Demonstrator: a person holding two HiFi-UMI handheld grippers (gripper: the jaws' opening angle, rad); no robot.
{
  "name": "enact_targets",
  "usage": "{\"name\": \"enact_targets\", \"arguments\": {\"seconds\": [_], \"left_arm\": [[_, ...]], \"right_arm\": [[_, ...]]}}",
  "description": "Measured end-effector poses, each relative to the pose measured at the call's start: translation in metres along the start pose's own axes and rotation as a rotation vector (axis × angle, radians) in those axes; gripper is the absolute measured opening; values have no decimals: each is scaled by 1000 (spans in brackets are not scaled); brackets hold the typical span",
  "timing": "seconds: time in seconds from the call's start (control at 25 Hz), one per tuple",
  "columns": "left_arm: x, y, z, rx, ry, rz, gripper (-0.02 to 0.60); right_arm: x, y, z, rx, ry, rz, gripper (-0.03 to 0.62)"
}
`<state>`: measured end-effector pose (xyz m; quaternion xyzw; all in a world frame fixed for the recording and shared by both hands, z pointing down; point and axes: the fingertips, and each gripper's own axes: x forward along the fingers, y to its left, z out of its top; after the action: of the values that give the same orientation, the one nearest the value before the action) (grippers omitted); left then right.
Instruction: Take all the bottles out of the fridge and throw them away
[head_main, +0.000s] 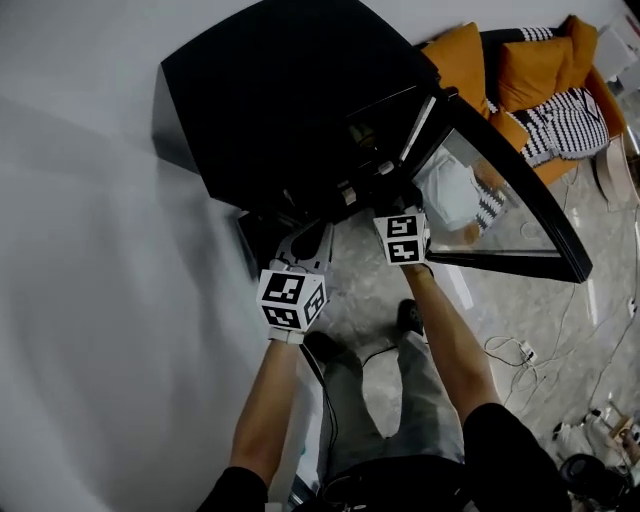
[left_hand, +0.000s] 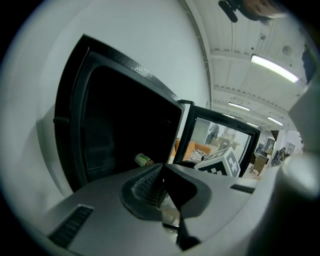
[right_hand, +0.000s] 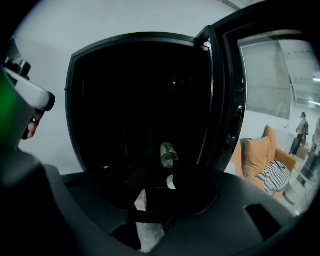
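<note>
In front of me, against the pale wall, stands the black fridge. Its glass door is swung wide to the right, and an orange sofa shows beyond it. Both grippers are side by side at the fridge's open front. My left gripper has its jaws pressed together at the tips, with nothing between them. My right gripper has its jaws spread, with pale floor showing through the gap, and they pinch nothing. Inside the fridge a bottle with a green label seems to lie on its side, low down, though the gloom makes that hard to confirm. It sits ahead of the right jaws, untouched.
</note>
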<state>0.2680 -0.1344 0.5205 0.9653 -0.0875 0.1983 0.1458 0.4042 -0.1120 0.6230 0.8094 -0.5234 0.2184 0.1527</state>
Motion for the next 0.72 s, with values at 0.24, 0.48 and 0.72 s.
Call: {"name": "enact_targets", "arguments": {"seconds": [0.24, 0.48, 0.72], "left_arm": [[46, 33, -38, 5, -25, -8, 5], [71, 37, -69, 23, -23, -38, 5], [76, 34, -81, 31, -18, -50, 5]], "right_arm": [[49, -17, -25, 16, -49, -117, 243], [84, -24, -50, -14, -19, -176, 268], [90, -19, -57, -34, -9, -137, 267]]}}
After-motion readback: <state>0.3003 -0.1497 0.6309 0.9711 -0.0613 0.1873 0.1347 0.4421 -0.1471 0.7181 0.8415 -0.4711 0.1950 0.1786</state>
